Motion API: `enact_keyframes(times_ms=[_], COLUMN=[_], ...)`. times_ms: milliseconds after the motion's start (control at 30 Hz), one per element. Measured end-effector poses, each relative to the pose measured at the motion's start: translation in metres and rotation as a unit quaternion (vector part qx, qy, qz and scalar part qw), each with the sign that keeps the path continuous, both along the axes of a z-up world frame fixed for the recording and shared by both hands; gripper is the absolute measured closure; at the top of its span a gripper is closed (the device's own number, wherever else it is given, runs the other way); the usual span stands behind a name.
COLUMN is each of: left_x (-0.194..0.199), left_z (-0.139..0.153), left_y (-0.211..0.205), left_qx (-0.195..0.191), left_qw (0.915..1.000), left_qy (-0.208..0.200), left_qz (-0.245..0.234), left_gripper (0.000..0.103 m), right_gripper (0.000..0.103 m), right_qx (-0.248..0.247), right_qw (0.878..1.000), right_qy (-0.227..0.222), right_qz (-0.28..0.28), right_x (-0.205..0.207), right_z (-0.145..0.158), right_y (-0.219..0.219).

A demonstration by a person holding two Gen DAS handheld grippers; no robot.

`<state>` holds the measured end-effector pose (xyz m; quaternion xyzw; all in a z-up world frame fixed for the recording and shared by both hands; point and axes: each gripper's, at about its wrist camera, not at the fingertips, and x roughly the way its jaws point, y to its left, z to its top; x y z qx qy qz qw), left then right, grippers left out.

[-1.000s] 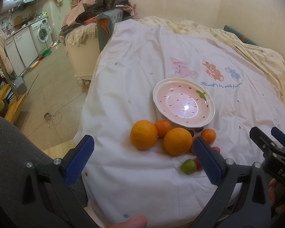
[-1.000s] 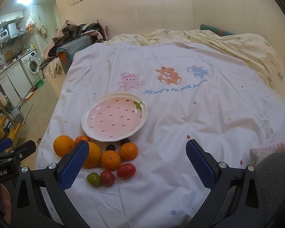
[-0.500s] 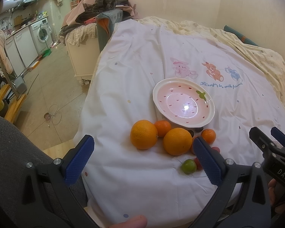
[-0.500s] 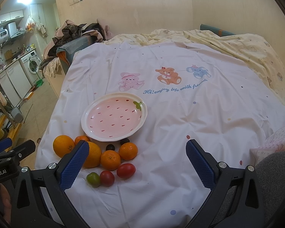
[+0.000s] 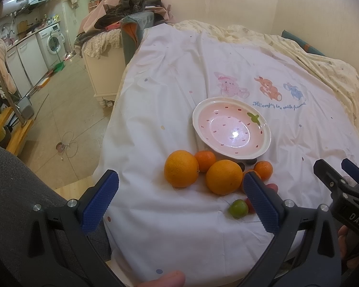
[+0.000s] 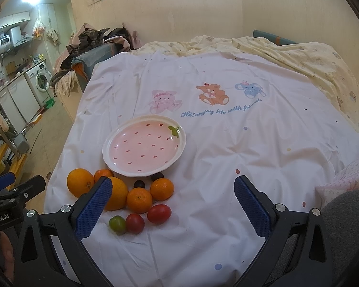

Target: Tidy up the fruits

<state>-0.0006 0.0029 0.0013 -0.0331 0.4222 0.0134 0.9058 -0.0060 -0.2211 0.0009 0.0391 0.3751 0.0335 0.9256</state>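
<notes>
Left wrist view: nothing has changed over the last second. Same framing, same fruit layout, so I read this as a hold before the first pick, task not started.

Near field: left gripper jaws spread wide, nothing between them, hovering over the near edge of the bed. Right gripper same story: jaws spread, empty. Neither has moved relative to the fruit.

Just past the jaws, on the white sheet: green tomato, red tomato touching it, and a second, larger red tomato just beside. In the left view the right-hand pad hides most of the red ones.

Next row: two big oranges, one far left, one beside it, partly behind the right gripper's left pad in the right wrist view. Two tangerines touch each other; a third tangerine sits between the big oranges, toward the plate. Two small dark fruits lie against the plate's near rim; I can't tell what kind.

Beyond that: strawberry-pattern plate, bare, nothing loaded.

Judgement: all fruit is off the plate, so everything's left to do. The left orange is nearest the left gripper's centreline, likely first grab. Round fruit on soft bedding may roll if nudged.
</notes>
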Motion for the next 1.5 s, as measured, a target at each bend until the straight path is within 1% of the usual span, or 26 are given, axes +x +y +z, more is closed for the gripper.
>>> enact_keyframes(times_ms=[200,233,367,500,600,633,700,767,800,833,900,967,1000,1033,1167,1233,1267,1300,1333,1400,1500], left_x=[-0.001,-0.001,0.01,0.033,0.052,0.059,0.076,0.086,0.092,0.099,0.105,0.112,0.114,0.116,0.121,0.122,0.123,0.123,0.124,0.125,0.124], left_z=[-0.004,-0.004,-0.007,-0.007,-0.01,-0.012,-0.019,-0.026,-0.031,-0.037,-0.046,-0.057,-0.062,-0.068,-0.085,-0.093,-0.096,-0.098,-0.1,-0.104,-0.113], left_y=[0.0,0.001,0.001,0.013,0.021,0.023,0.031,0.035,0.037,0.036,0.034,0.027,0.024,0.019,0.011,0.011,0.011,0.012,0.013,0.017,0.022], left_qx=[-0.006,-0.011,-0.006,-0.019,-0.018,-0.018,-0.032,-0.043,-0.048,-0.051,-0.061,-0.067,-0.068,-0.063,-0.049,-0.053,-0.059,-0.069,-0.081,-0.089,-0.11], left_qw=[1.0,0.9999,0.9995,0.9967,0.9937,0.9921,0.9873,0.9832,0.9806,0.9769,0.9715,0.9649,0.9631,0.9608,0.9556,0.9522,0.9512,0.9505,0.9494,0.9474,0.94], left_qy=[0.003,0.007,0.031,0.078,0.109,0.122,0.151,0.171,0.183,0.201,0.224,0.251,0.258,0.269,0.29,0.301,0.303,0.303,0.303,0.307,0.322], left_qz=[0.001,-0.001,-0.003,0.009,0.021,0.025,0.037,0.047,0.051,0.051,0.048,0.04,0.036,0.029,0.015,0.013,0.013,0.013,0.011,0.019,0.026], left_gripper=[0.0,0.001,0.001,0.001,0.001,0.001,0.001,0.001,0.001,0.002,0.006,0.007,0.008,0.01,0.021,0.033,0.037,0.044,0.044,0.044,0.048], right_gripper=[0.0,0.0,0.0,0.0,0.0,0.0,0.0,0.0,0.0,0.0,0.0,0.0,0.0,0.0,0.0,0.0,0.0,0.0,0.0,0.0,0.0], right_qx=[0.005,0.005,0.016,0.043,0.052,0.06,0.075,0.076,0.072,0.065,0.056,0.066,0.068,0.069,0.075,0.085,0.088,0.092,0.093,0.096,0.094], right_qw=[1.0,1.0,1.0,0.997,0.993,0.991,0.987,0.983,0.982,0.981,0.98,0.978,0.977,0.976,0.975,0.974,0.973,0.972,0.971,0.97,0.97], right_qy=[0.004,0.004,0.015,0.064,0.106,0.122,0.142,0.168,0.174,0.179,0.187,0.198,0.202,0.205,0.207,0.21,0.213,0.216,0.218,0.222,0.223], right_qz=[-0.004,-0.004,-0.005,-0.001,0.009,0.015,0.023,0.028,0.03,0.031,0.03,0.029,0.029,0.029,0.018,0.009,0.005,0.001,-0.001,-0.003,-0.002], right_x=[0.004,0.004,0.006,0.022,0.038,0.045,0.053,0.063,0.066,0.07,0.074,0.076,0.077,0.077,0.079,0.081,0.081,0.081,0.082,0.083,0.083], right_z=[-0.002,-0.002,0.0,-0.004,-0.012,-0.016,-0.022,-0.03,-0.033,-0.035,-0.04,-0.047,-0.049,-0.051,-0.054,-0.056,-0.058,-0.059,-0.06,-0.062,-0.062], right_y=[-0.006,-0.005,-0.008,-0.016,-0.021,-0.024,-0.028,-0.031,-0.031,-0.032,-0.032,-0.032,-0.032,-0.032,-0.037,-0.041,-0.043,-0.045,-0.046,-0.046,-0.045])
